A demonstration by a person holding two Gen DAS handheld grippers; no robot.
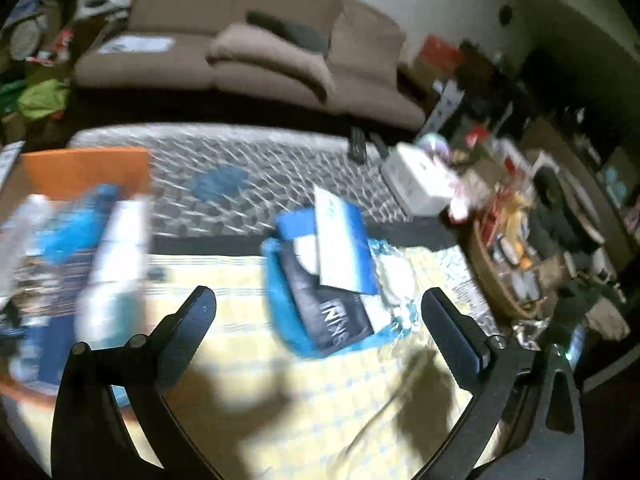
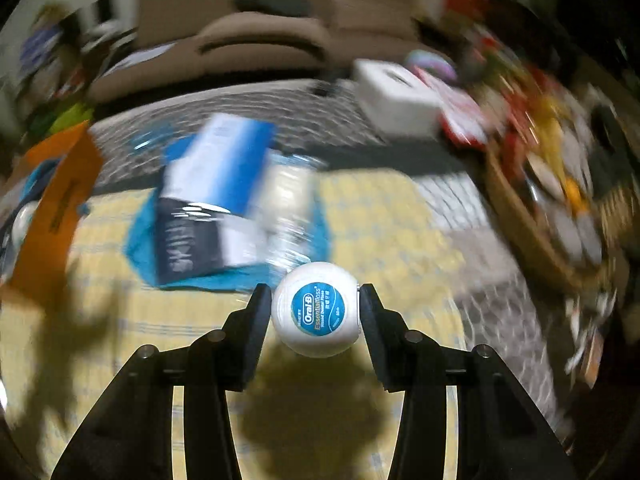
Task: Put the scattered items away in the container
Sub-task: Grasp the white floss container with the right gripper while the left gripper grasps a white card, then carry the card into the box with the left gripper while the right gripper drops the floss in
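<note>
- Floss (image 2: 316,314): light, hard, slick, round; I'm pinching its flat sides w/ right gripper (image 2: 316,312).
- Left gripper (image 1: 320,308) is hanging wide, empty, nr orange box (image 1: 84,172).

The white floss case (image 2: 315,309) reads "Oral-B Essentialfloss" on its blue label.
</note>
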